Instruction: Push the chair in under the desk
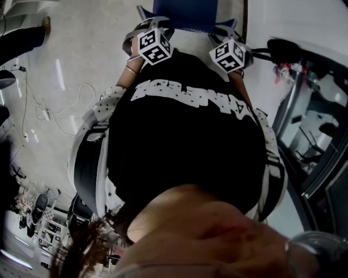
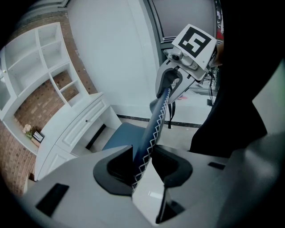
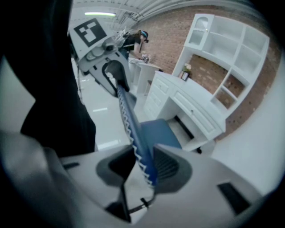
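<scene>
the chair [image 2: 118, 139] stands on the floor [image 2: 187, 111] with its blue seat facing the white desk [image 2: 75, 129]. the seat's front edge is just beside the desk's front, by the dark knee gap, and most of the seat shows outside the desk. in the right gripper view the chair [image 3: 159, 132] sits the same way, close to the desk [image 3: 191, 107].

i have both grippers on the top edge of the chair's back, which is blue with white zigzag stitching. the left gripper [image 2: 142, 162] is partly closed, and the edge runs up between its jaws with both pads against it. the right gripper [image 3: 144, 164] is clamped on the same edge further along, the strip lying hard against its right jaw. each one shows in the other's view, the right gripper [image 2: 171, 82] and the left gripper [image 3: 116, 82] well apart along the back.

in the head view the chair [image 1: 185, 13] is at the top edge, with the left gripper [image 1: 142, 27] and right gripper [image 1: 231, 30] at its corners. my black shirt [image 1: 185, 136] fills the middle.

white shelves [image 2: 40, 58] stand above the desk against a brick wall [image 2: 33, 102]. another person [image 3: 133, 40] is far off.
</scene>
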`<state>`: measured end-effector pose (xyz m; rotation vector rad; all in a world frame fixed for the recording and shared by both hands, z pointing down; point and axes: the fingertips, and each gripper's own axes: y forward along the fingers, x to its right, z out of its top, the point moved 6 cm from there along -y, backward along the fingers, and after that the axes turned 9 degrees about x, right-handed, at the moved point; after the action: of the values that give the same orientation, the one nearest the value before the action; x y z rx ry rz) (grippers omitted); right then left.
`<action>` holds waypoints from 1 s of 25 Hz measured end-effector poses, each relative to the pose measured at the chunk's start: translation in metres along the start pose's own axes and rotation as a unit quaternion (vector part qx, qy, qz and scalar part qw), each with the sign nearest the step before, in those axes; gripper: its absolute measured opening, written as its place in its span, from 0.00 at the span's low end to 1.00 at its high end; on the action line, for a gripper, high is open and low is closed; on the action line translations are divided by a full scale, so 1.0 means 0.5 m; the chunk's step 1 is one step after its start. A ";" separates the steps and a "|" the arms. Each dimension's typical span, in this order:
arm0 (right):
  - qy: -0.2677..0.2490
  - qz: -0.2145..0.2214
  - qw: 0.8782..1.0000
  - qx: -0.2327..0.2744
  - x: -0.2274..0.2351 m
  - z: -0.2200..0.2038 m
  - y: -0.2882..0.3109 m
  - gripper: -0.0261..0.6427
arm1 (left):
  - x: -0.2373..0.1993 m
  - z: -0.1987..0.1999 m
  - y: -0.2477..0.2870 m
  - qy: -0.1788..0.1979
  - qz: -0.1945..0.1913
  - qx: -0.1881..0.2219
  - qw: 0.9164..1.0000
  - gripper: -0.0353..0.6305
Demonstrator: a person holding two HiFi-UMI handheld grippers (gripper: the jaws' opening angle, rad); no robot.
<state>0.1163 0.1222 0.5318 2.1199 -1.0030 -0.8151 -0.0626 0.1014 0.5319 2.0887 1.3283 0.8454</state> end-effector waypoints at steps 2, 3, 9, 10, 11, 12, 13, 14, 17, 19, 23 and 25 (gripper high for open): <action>0.000 -0.001 1.000 -0.001 0.004 0.003 0.003 0.25 | -0.007 0.000 0.001 0.002 -0.001 0.000 1.000 0.29; -0.002 -0.002 1.000 0.000 0.005 0.005 0.004 0.25 | -0.010 0.000 0.001 0.003 -0.001 0.000 1.000 0.29; -0.001 -0.013 1.000 0.001 0.019 0.009 0.011 0.25 | -0.023 0.004 0.007 0.008 -0.004 0.004 1.000 0.29; 0.000 -0.014 1.000 0.002 0.020 0.009 0.014 0.25 | -0.026 0.005 0.008 0.009 -0.003 0.003 1.000 0.29; 0.000 -0.016 1.000 0.004 0.022 0.010 0.017 0.25 | -0.029 0.005 0.010 0.010 -0.002 0.002 1.000 0.29; 0.001 -0.018 1.000 0.004 0.024 0.010 0.020 0.25 | -0.033 0.005 0.011 0.011 -0.001 0.000 1.000 0.29; 0.001 -0.020 1.000 0.004 0.028 0.011 0.023 0.25 | -0.038 0.005 0.014 0.012 -0.002 -0.001 1.000 0.29; 0.002 -0.021 1.000 0.002 0.033 0.011 0.026 0.25 | -0.042 0.006 0.018 0.012 -0.003 -0.001 1.000 0.29; 0.002 -0.026 1.000 -0.006 0.050 0.012 0.030 0.25 | -0.052 0.013 0.028 0.011 -0.005 0.001 1.000 0.29; 0.004 -0.027 1.000 -0.010 0.059 0.012 0.030 0.25 | -0.055 0.018 0.031 0.009 -0.006 0.000 1.000 0.29; 0.005 -0.024 1.000 -0.008 0.066 0.008 0.029 0.25 | -0.056 0.025 0.036 0.006 -0.012 -0.002 1.000 0.29; 0.003 -0.024 1.000 -0.006 0.070 0.013 0.030 0.25 | -0.063 0.025 0.036 0.005 -0.012 -0.003 1.000 0.29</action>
<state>0.1233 0.0842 0.5304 2.1425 -0.9465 -0.8361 -0.0527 0.0645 0.5294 2.0617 1.3524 0.8490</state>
